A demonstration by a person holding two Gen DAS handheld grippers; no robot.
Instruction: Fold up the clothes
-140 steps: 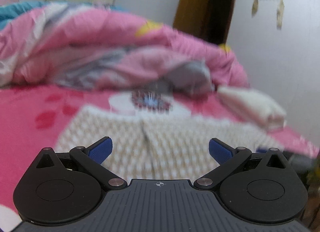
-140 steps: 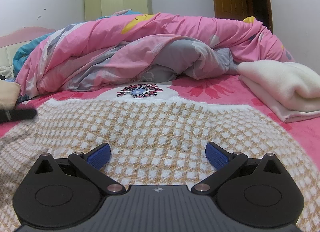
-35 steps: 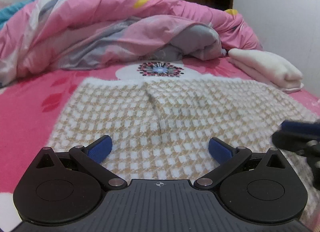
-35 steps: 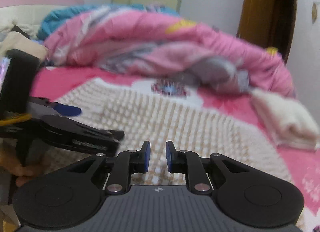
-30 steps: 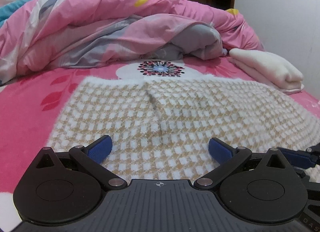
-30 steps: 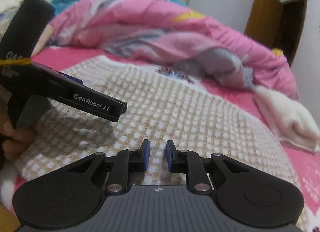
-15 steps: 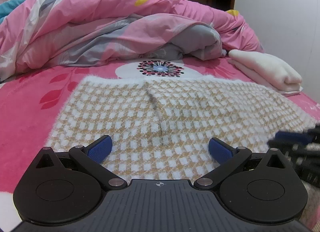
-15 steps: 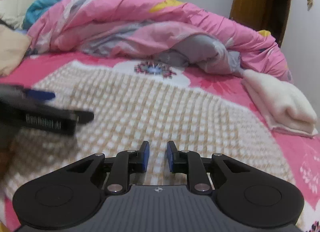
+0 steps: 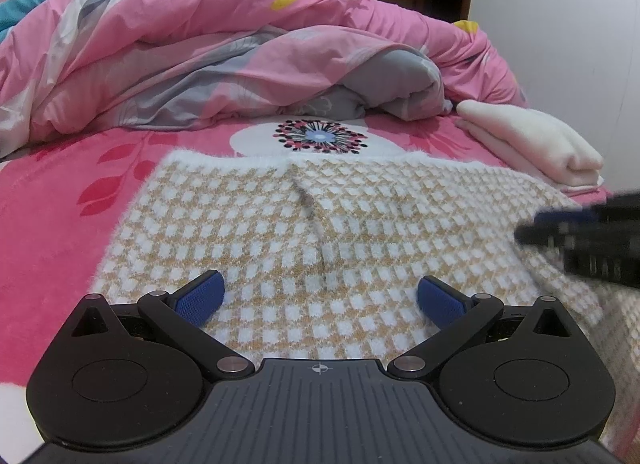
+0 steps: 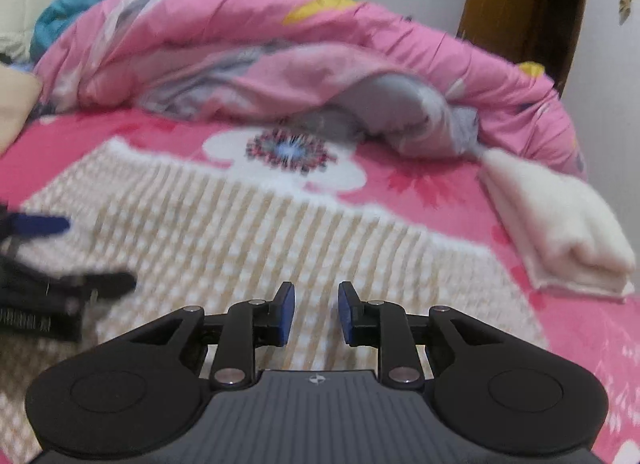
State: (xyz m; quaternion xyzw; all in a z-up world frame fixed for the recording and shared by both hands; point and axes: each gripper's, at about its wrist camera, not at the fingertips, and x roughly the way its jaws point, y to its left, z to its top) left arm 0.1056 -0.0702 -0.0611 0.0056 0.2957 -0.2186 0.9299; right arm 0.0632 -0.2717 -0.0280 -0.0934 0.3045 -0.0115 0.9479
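Observation:
A tan-and-white checked knit garment [image 9: 320,240] lies spread flat on the pink bed, with a crease running down its middle. It also shows in the right wrist view [image 10: 240,232], blurred. My left gripper [image 9: 320,298] is open wide and empty, just above the garment's near edge. My right gripper [image 10: 316,314] hovers over the garment's near right part, its jaws narrowly apart with nothing between them. The right gripper shows blurred at the right edge of the left wrist view [image 9: 580,232]. The left gripper shows blurred at the left edge of the right wrist view [image 10: 48,260].
A bunched pink and grey quilt [image 9: 224,64] fills the far side of the bed. A folded cream garment [image 9: 532,144] lies at the far right beside the wall. The pink floral sheet [image 9: 52,224] is bare to the left. A brown door [image 10: 520,8] stands behind.
My right gripper has swung right and its jaws have opened slightly from nearly shut. The left gripper has stayed open and almost still over the garment's near edge.

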